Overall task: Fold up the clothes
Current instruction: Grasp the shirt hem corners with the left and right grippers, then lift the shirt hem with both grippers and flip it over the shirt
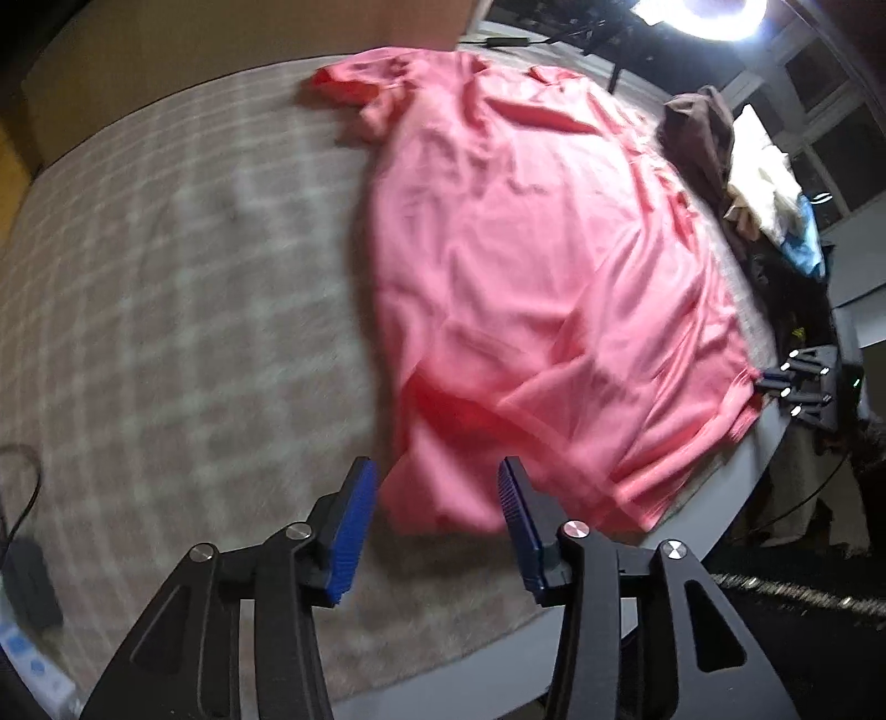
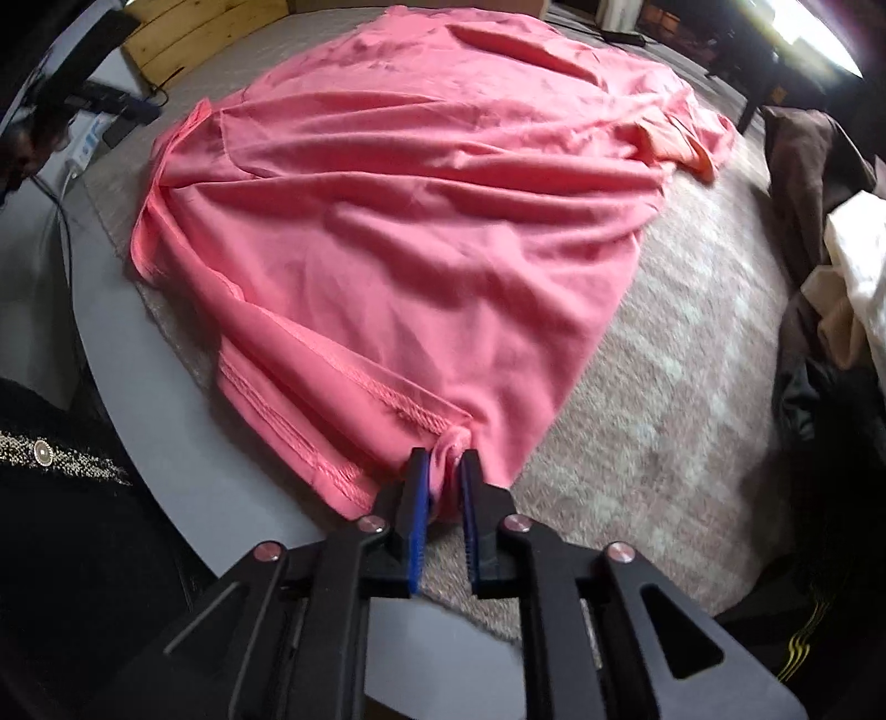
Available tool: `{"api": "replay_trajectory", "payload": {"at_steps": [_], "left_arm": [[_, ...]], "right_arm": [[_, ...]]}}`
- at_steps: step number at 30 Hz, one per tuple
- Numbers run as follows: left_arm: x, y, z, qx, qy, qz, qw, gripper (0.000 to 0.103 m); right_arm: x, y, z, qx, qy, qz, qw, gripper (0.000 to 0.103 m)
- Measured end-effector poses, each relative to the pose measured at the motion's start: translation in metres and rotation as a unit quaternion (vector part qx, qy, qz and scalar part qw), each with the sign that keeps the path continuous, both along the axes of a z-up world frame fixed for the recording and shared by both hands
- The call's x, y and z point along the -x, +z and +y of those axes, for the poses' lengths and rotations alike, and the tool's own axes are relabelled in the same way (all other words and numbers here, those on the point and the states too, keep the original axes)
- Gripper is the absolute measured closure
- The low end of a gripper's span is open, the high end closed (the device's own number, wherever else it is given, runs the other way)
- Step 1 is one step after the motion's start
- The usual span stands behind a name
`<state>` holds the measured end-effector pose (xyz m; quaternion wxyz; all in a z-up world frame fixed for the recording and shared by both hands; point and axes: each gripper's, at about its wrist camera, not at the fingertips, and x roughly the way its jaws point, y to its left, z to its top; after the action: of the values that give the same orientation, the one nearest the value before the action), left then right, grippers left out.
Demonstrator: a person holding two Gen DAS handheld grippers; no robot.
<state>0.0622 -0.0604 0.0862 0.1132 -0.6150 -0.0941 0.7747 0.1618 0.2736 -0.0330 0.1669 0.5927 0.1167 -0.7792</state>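
Left wrist view, left to right. A dark adapter block with a black cable (image 1: pixel 27 576) is seen at the far left edge, on the beige checked cloth (image 1: pixel 183 277) that covers the grey tabletop (image 1: pixel 714 509). The coral-pink short-sleeved T-shirt (image 1: pixel 531 266) is spread flat across the cloth, collar end far from the camera, hem toward it. Past its right side a heap of brown, cream and blue garments (image 1: pixel 736 183) is piled at the tabletop's edge. A bright lamp (image 1: pixel 714 14) glares at upper right.

The left gripper (image 1: pixel 437 498) is held with its blue-padded jaws apart; the near hem corner of the shirt is seen in the gap beyond them, but nothing is pressed by the pads.

Right wrist view, left to right. A white power strip with plugged cables (image 2: pixel 83 144) is noted at far left, a dark sequinned sleeve (image 2: pixel 50 459) at lower left. The pink shirt fills the middle. The garment heap lies well off to the right.

The right gripper (image 2: pixel 443 471) is closed on a bunched corner of the shirt's stitched hem, near the tabletop's front edge.
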Motion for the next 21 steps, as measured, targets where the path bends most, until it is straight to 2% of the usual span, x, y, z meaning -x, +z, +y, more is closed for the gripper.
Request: {"api": "replay_trajectory", "payload": {"at_steps": [3, 5, 6, 7, 12, 17, 21], "left_arm": [[0.022, -0.008, 0.011, -0.001, -0.017, 0.002, 0.9999, 0.058], [0.033, -0.02, 0.016, 0.007, -0.029, -0.009, 0.9995, 0.063], [0.036, -0.025, 0.018, 0.013, -0.035, -0.015, 0.9992, 0.077], [0.035, -0.029, 0.018, 0.023, -0.038, -0.02, 0.9988, 0.101], [-0.004, -0.004, -0.004, 0.019, -0.003, 0.002, 0.9998, 0.102], [-0.082, 0.017, -0.029, 0.011, 0.061, -0.002, 0.9981, 0.102], [-0.108, -0.01, -0.025, 0.007, 0.072, -0.042, 0.9965, 0.102]], "right_arm": [[0.0, 0.0, -0.005, 0.001, 0.012, 0.006, 1.0, 0.092], [0.001, -0.001, -0.004, 0.009, 0.007, 0.002, 1.0, 0.092], [0.001, -0.001, -0.003, 0.011, 0.003, 0.003, 1.0, 0.093], [0.002, 0.0, -0.001, 0.013, -0.003, 0.005, 1.0, 0.095], [0.001, 0.02, 0.023, 0.054, -0.068, 0.035, 0.996, 0.099], [-0.015, 0.05, 0.061, 0.119, -0.161, 0.081, 0.976, 0.1], [-0.02, 0.034, 0.064, 0.118, -0.193, 0.058, 0.972, 0.1]]}}
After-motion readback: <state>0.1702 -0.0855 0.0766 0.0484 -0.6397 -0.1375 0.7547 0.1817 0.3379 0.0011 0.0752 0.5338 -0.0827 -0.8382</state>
